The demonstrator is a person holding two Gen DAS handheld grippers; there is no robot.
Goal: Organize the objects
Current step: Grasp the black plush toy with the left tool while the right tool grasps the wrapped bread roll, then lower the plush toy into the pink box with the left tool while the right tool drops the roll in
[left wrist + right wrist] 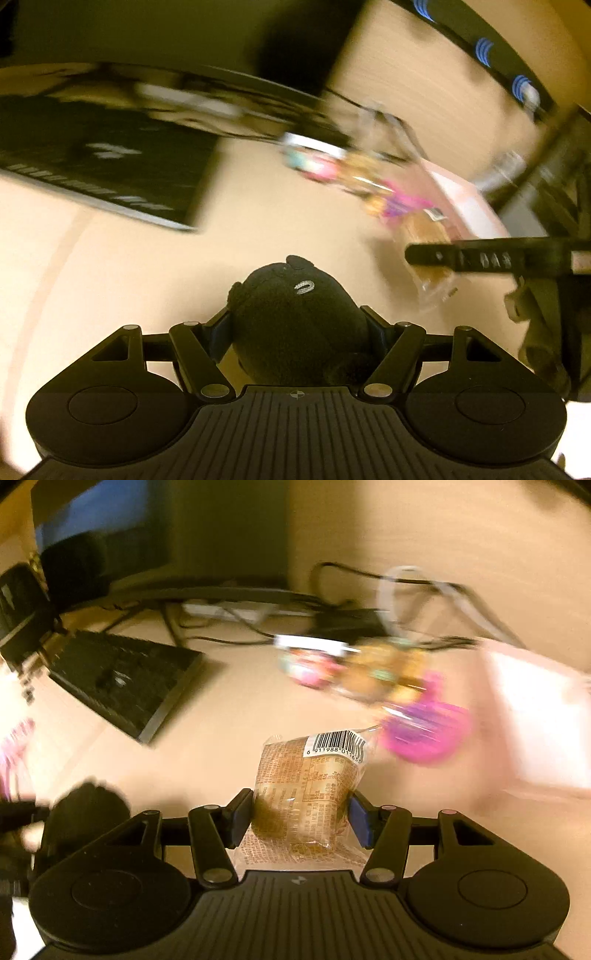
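A black plush toy (291, 295) with a small silver stitched mark sits between the fingers of my left gripper (297, 323), which is shut on it above the pale desk (129, 277). My right gripper (299, 814) is shut on a clear-wrapped brown snack packet (310, 771) with a barcode label at its far end. In the left wrist view a finger of the right gripper (480, 256) reaches in from the right with that packet (430, 236). In the right wrist view the black plush toy (88, 812) shows as a dark blur at the lower left.
A black keyboard (122, 679) lies to the left. A blurred heap of colourful packets (369, 672) and a pink item (424, 731) lie ahead, with a pale pink box (535, 720) at the right. Cables (332, 620) and a monitor (147, 528) stand behind.
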